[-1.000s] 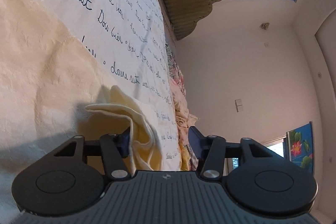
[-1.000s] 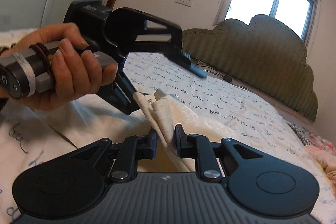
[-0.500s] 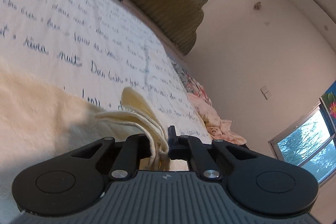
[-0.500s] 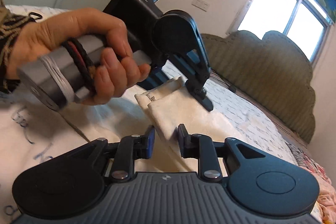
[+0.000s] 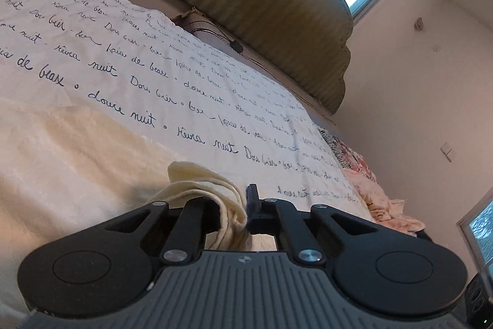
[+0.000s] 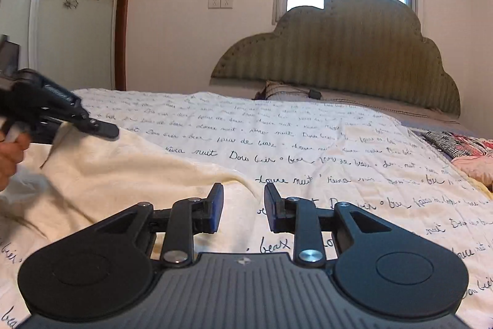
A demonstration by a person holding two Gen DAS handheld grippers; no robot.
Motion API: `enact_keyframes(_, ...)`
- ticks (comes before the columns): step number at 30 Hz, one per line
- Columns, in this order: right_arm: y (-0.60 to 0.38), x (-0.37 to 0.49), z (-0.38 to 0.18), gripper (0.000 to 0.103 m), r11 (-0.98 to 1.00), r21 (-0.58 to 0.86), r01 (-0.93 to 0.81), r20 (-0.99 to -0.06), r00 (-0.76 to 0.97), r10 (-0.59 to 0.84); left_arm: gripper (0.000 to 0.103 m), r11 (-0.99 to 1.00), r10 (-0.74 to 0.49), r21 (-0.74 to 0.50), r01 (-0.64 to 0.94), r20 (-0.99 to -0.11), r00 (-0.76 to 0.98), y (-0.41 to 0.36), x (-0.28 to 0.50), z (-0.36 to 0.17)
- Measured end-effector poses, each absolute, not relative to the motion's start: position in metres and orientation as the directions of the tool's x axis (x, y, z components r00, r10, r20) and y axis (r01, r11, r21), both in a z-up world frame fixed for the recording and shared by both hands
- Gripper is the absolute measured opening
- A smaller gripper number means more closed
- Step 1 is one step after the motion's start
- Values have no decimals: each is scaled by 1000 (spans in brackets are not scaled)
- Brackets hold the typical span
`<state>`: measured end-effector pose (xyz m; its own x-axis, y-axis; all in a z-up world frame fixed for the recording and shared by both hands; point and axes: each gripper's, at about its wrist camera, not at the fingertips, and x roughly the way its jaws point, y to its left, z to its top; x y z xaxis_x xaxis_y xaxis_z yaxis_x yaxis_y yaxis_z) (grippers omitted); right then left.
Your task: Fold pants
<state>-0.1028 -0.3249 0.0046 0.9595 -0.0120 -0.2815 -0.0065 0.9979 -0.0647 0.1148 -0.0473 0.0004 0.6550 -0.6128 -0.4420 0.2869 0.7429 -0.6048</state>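
Cream, fleecy fabric fills the lower left of both views: these are the soft cream pants (image 5: 71,162), lying spread on the bed's white quilt printed with dark handwritten script (image 5: 191,82). A second ago the left claw (image 5: 245,207) stood wide around a bunched corner of the pants; now it is clamped on that corner, with folds of cloth standing up between its black fingers, and the corner sits raised above the quilt. The right claw (image 6: 243,207), which had been pinching the same bunch, has let go: its blue-padded fingers (image 6: 217,205) are parting, nothing lies between them, and it has drawn back from the cloth. Seen from the right, a person's hand (image 6: 10,158) holds the left tool at the far left edge. The pants appear handed over to the left claw, likely ready for a fold to be carried across. The fabric looks thick, limp and wrinkled.
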Motion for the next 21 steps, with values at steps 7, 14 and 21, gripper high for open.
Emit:
enact_keyframes(7,-297,-68,-22,57,949,-277,-151,-561,827,-32,8,758,-575,-621,199,-491,655,-29,109,-23)
enact_keyframes(14,-336,-54,20,57,995,-82,-59,-406,913,21,14,807,-541,-535,250,-499,677,-41,102,-22)
enact_keyframes(21,-352,40,0,57,992,-125,28,-509,856,-89,12,835,-510,-484,262,-500,700,-45,95,-22)
